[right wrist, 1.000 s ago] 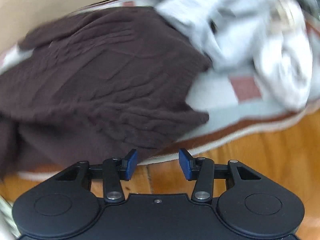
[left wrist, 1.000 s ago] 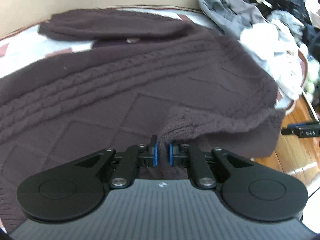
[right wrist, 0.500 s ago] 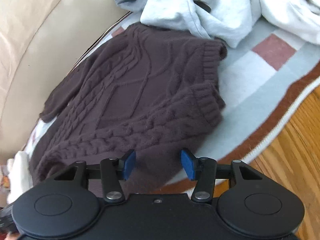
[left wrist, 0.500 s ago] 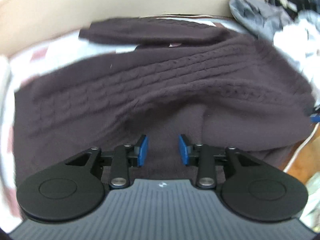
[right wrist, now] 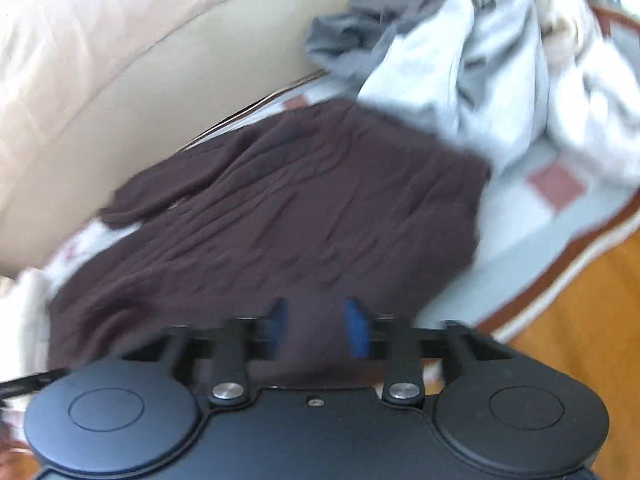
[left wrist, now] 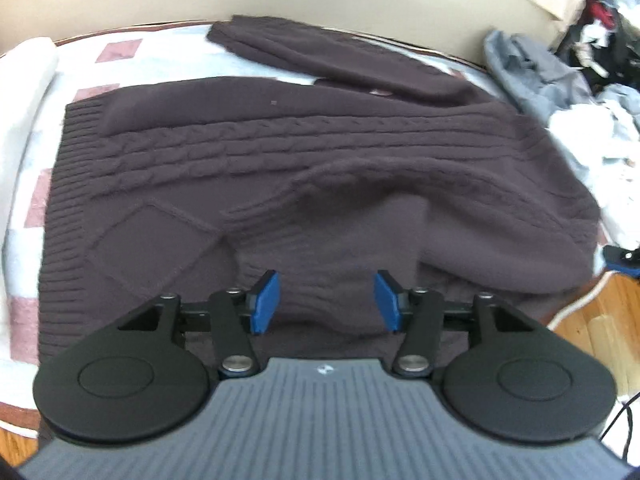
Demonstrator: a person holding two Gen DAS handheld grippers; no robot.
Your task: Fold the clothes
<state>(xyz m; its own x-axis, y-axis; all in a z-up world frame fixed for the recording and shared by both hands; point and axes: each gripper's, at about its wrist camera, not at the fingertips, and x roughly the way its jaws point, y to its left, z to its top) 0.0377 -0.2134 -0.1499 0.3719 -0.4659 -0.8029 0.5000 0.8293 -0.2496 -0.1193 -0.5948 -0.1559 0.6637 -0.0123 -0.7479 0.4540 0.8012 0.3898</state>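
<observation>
A dark brown cable-knit sweater [left wrist: 280,160] lies spread on a pale blue and pink checked blanket [left wrist: 120,50]. One sleeve [left wrist: 320,56] stretches along the far side; the near sleeve [left wrist: 400,200] is folded across the body. My left gripper [left wrist: 326,302] is open and empty just above the sweater's near edge. In the right wrist view the sweater [right wrist: 300,220] is blurred. My right gripper [right wrist: 316,330] is open over its near edge, holding nothing.
A pile of grey and white clothes [right wrist: 480,60] lies to the right of the sweater, also in the left wrist view [left wrist: 560,92]. A beige sofa back [right wrist: 100,60] runs behind. Wooden floor [right wrist: 580,320] shows past the blanket's brown and white border. White cloth [left wrist: 24,80] lies at far left.
My left gripper let go of the sweater's near sleeve, opened wide and drew back. My right gripper swung in over the sweater's near edge and its jaws narrowed a little.
</observation>
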